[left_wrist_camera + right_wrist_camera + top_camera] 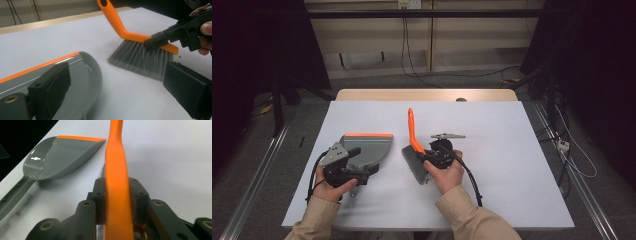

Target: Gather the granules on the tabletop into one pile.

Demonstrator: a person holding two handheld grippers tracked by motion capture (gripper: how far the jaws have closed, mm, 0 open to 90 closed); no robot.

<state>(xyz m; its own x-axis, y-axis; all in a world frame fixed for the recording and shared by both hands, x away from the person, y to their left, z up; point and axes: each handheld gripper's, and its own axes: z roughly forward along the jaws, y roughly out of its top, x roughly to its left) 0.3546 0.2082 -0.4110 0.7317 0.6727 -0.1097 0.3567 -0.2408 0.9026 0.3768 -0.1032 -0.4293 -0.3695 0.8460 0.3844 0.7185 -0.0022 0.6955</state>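
Brush and dustpan share the white table (512, 165). Seen from the high view, the small hand brush with an orange plastic handle and grey bristles (413, 150) lies near the middle of the table, its handle running toward the far edge and its bristles fanned to the left. The right gripper (432, 156) holds it at the head, its jaws closed on the orange back. To the left, just beside the bristles, sits the grey plastic dustpan with an orange lip (369, 146), lip toward the far side. The left gripper (357, 172) is at the pan's near end, by the handle; whether its jaws press on anything cannot be told from here.

In the left gripper view, the dustpan (82, 75) lies low at the left with one black jaw over it and the other jaw standing well apart at the right over bare table, so these jaws stand wide. The brush (140, 56) rests bristles-down beyond, with the right gripper (160, 40) clamped on its orange back.

In the right gripper view, both jaws press the sides of the orange handle (117, 190), and the dustpan (60, 157) lies to the far left.
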